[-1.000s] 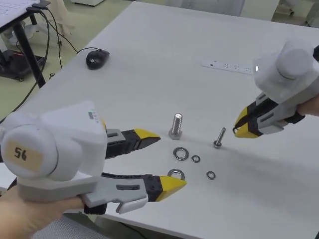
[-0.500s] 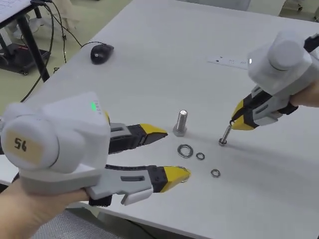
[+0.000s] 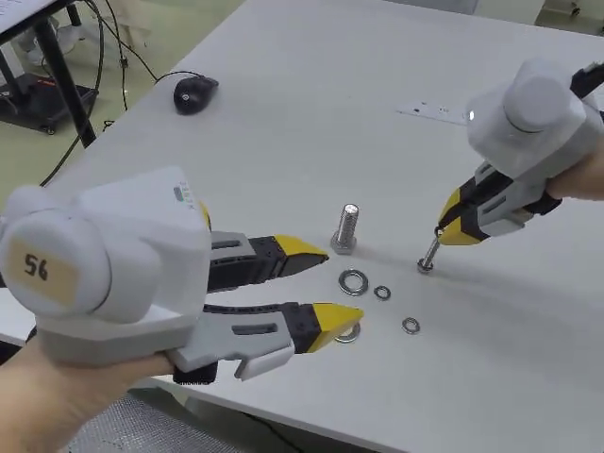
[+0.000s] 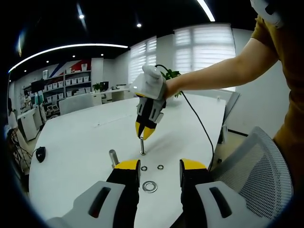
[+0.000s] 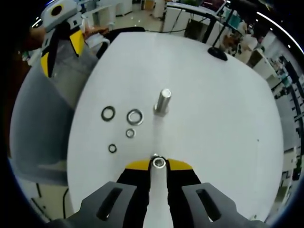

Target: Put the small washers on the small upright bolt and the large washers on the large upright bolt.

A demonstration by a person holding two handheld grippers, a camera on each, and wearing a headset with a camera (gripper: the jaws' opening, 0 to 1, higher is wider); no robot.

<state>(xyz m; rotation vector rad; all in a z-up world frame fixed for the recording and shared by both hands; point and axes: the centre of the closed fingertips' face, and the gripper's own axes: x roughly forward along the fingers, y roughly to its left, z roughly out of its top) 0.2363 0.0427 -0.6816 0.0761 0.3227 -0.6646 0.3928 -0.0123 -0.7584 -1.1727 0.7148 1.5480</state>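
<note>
The right tool (image 3: 444, 232) is clamped on the top of the small bolt (image 3: 429, 255), probably to steady it, since it leans a little on the counter (image 3: 283, 123). A second ago the tool sat just beside it, not touching. The left tool (image 3: 332, 283) hangs open over a large washer (image 3: 347, 332) near the counter's edge, likely the next pick. The large bolt (image 3: 346, 228) stands free, with the small washers (image 3: 382, 293) loose nearby.

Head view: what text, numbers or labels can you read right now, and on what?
"56": on the rounded back end of the left gripper.
Small sticker on top of that gripper: too small to read.
Markings on the power strip: too blurred to read.
</note>
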